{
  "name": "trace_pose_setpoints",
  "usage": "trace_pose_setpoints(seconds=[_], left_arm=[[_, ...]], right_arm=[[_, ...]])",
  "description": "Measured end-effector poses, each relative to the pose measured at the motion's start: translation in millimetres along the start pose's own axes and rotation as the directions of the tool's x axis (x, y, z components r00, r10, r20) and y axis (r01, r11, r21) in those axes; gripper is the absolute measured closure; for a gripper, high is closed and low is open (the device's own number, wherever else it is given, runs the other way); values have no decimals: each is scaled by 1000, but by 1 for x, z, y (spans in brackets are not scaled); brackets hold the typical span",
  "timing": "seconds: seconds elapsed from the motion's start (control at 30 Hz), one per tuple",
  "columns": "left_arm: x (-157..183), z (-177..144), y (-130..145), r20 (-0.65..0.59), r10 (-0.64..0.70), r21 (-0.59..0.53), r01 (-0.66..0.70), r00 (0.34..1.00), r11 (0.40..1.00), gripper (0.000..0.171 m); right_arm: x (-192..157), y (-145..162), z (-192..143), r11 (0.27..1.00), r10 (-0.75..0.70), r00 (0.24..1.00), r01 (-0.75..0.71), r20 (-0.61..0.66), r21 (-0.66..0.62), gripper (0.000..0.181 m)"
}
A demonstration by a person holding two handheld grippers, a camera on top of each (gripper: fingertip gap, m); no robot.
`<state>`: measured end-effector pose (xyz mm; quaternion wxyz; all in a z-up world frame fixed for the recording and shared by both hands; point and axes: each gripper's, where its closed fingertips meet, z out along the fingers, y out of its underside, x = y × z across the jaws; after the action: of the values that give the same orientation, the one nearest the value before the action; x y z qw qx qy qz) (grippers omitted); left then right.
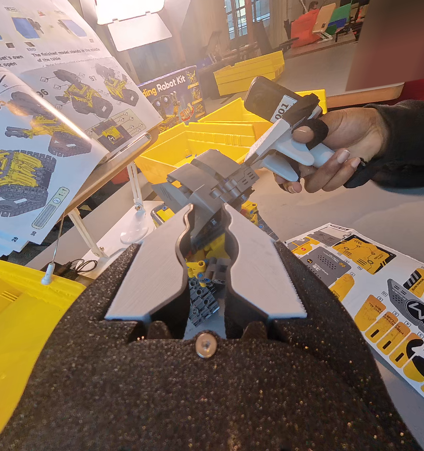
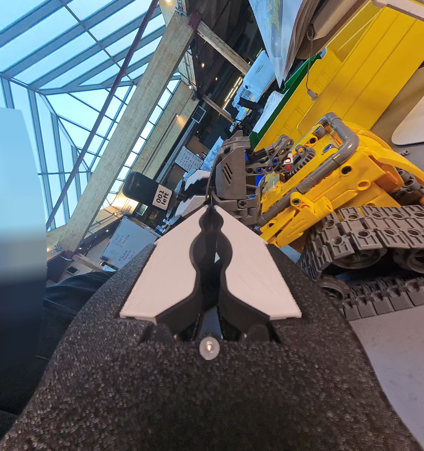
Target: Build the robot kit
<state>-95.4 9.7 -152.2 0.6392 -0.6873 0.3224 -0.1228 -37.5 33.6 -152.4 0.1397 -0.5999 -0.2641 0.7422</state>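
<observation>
Grey claw [image 1: 206,180] of yellow toy digger [image 2: 340,185] pinched by left gripper [image 1: 207,207] at twelve o'clock, tipped by near-closed right gripper [image 2: 211,207]; steady, gentle squeeze advised.

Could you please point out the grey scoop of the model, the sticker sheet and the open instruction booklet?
grey scoop [image 1: 206,170]: left wrist view, upper curved panel.
sticker sheet [image 1: 367,280]: left wrist view, middle of sheet.
instruction booklet [image 1: 59,109]: left wrist view, right-hand page.

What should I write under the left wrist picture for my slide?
Left gripper clamps the grey bucket of a yellow tracked brick model while the right gripper pinches its far edge.
</observation>
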Motion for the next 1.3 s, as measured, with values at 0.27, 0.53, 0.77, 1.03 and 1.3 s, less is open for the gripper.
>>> trace_pose_setpoints(seconds=[0.27,0.53,0.77,1.03,1.3], left_arm=[[0,0,0,-1,-1,0,1,1000,1000,152],[1,-2,-4,-11,-18,16,18,1000,1000,149],[8,-5,-23,12,26,46,-26,1000,999,144],[32,14,-15,10,162,-67,-161,987,985,152],[29,16,-6,29,192,-109,-187,981,976,153]], right_arm=[[0,0,0,1000,-9,1000,9,-7,0,181],[0,0,0,1000,-23,1000,23,-17,0,181],[0,0,1,999,-40,999,40,-27,-3,181],[0,0,0,998,-65,997,64,-37,-22,181],[0,0,0,995,-90,995,88,-50,-49,181]])
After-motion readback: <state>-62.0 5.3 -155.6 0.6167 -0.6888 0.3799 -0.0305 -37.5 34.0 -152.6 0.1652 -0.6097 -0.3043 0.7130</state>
